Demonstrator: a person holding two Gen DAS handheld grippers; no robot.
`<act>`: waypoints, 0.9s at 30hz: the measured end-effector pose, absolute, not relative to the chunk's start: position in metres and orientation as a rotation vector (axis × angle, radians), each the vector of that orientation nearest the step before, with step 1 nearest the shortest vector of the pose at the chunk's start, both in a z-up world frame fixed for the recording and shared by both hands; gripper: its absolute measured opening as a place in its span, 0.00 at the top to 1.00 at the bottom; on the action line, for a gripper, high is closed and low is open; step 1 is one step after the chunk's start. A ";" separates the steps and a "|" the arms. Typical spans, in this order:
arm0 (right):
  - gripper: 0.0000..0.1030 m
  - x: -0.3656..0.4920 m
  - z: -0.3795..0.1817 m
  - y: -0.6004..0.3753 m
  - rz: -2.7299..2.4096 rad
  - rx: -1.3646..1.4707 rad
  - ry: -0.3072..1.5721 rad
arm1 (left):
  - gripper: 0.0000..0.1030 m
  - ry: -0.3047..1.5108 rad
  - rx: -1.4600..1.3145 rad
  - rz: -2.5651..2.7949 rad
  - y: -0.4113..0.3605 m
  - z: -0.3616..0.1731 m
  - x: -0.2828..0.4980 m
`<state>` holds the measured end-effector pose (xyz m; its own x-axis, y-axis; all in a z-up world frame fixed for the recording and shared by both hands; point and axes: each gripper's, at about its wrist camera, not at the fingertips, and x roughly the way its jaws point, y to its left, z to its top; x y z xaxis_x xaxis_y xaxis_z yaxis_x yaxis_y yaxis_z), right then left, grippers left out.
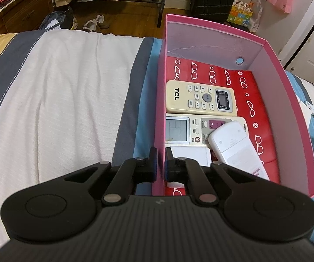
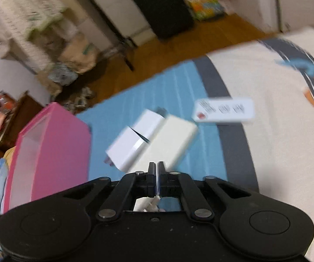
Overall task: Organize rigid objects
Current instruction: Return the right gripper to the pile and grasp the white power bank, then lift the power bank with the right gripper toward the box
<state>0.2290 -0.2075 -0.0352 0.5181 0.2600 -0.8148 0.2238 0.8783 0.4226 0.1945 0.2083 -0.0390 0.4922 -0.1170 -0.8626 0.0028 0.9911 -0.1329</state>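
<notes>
Left gripper clamped on the near side wall of the pink box, remotes lying inside, box on the bed. Right gripper closed, nothing visibly pinched; white devices just beyond on the bed.

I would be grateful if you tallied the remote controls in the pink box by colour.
Cream remote controls: 2
White remote control: 1
Total: 3, all inside the pink box
</notes>
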 end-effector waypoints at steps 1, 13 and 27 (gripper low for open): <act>0.88 0.223 -0.039 -0.207 0.017 0.545 1.058 | 0.94 1.056 -0.119 -0.072 0.208 -0.040 0.195; 0.23 0.269 -0.061 -0.176 0.014 0.452 1.105 | 0.94 1.062 -0.119 -0.066 0.206 -0.040 0.196; 0.69 0.258 -0.036 -0.180 0.084 0.360 1.024 | 0.94 1.059 -0.122 -0.061 0.205 -0.040 0.194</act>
